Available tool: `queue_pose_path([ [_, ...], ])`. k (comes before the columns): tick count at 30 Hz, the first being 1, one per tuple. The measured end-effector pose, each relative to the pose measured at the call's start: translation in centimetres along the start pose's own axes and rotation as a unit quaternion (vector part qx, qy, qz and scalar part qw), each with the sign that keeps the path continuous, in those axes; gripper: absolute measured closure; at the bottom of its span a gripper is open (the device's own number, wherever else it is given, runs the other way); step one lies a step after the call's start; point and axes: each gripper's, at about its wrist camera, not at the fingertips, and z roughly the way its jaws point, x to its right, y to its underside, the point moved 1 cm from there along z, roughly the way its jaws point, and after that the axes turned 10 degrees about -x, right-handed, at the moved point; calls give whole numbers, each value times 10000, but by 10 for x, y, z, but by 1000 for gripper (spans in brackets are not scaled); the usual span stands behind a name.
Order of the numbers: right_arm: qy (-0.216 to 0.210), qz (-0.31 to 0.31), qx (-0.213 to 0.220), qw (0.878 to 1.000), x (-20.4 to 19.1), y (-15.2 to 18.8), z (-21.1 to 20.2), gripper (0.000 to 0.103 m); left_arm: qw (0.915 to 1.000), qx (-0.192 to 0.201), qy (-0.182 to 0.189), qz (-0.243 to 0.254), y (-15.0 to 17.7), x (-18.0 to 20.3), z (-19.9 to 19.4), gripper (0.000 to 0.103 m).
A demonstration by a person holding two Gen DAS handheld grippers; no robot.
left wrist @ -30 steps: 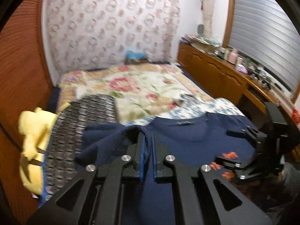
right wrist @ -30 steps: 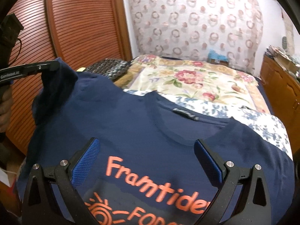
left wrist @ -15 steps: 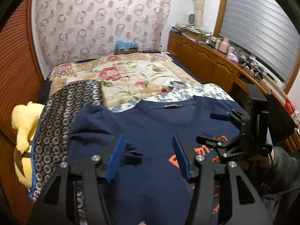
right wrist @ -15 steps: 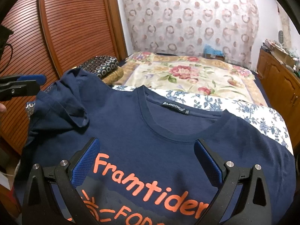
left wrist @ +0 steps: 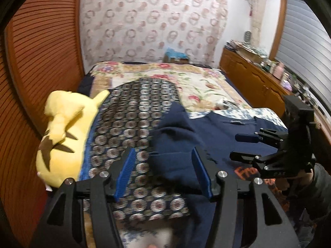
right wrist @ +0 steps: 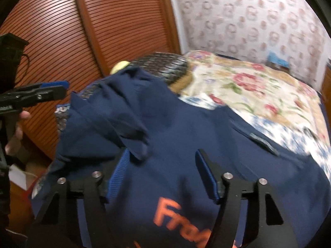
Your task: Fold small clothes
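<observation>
1. Navy blue t-shirt (right wrist: 186, 140) spread chest-up on the bed (right wrist: 258, 86), just ahead of and beneath both grippers; orange lettering (right wrist: 178, 219) showing close under the right gripper's fingertips.
2. One sleeve (left wrist: 175, 132) rumpled and folded inward over the shirt body, lying just beyond the left gripper's tips and slightly toward its right finger.
3. Left gripper (left wrist: 165, 173) half-spread, blue pads clear of the cloth, nothing pinched between them; jaws just been opening, now about midway.
4. Right gripper (right wrist: 163, 175) also about midway, jaws just been closing from wide; shirt fabric lying under the gap, sleeve edge near the left pad, no visible pinch on it.
5. Right gripper seen from the left wrist view off to the right (left wrist: 266, 150), hovering over the shirt's printed chest, held by a hand in a dark sleeve (left wrist: 316, 188).
6. Left gripper seen from the right wrist view far to the left (right wrist: 39, 93), bare fingers (right wrist: 15, 132) wrapped on its handle.
7. Dark patterned cloth with round motifs (left wrist: 132, 124) directly ahead of the left gripper, partly under the sleeve.
8. Yellow plush toy (left wrist: 62, 136) farther left of that gripper, beside the patterned cloth.
9. Floral quilt (left wrist: 198, 84) beyond the shirt; slatted wooden doors (right wrist: 115, 20) to the left; wooden cabinet (left wrist: 252, 78) along the right.
</observation>
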Motion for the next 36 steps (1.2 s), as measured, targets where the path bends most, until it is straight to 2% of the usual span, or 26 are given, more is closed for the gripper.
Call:
queue_pose_path([
  [8, -347, -414, -89, 9985, -32, -34, 30, 46, 9995, 80, -173, -264, 12, -27, -1, 46],
  [14, -573, -519, -368, 9963, -43, -21, 43, 52, 9992, 53, -211, -342, 17, -35, 4, 45],
  [16, -629, -558, -432, 9955, -46, -16, 44, 57, 9991, 47, -204, -374, 17, -37, 5, 45],
  [20, -664, -539, -416, 9955, -46, -16, 44, 57, 9988, 52, -174, -450, 19, -41, 8, 45],
  [23, -720, -585, -374, 9950, -49, -20, 42, 64, 9987, 49, -153, -475, 20, -42, 8, 45],
  [26, -828, -630, -414, 9937, -50, -22, 45, 76, 9988, 48, -159, -469, 21, -40, 7, 45],
  [28, -926, -624, -452, 9927, -49, -23, 46, 95, 9988, 56, -139, -467, 21, -40, 7, 45],
  [30, -945, -637, -462, 9924, -49, -21, 45, 101, 9988, 56, -144, -457, 22, -39, 7, 45],
  [36, -889, -640, -162, 9938, -45, -9, 7, 103, 9991, 84, -122, -398, 24, -32, 6, 45],
])
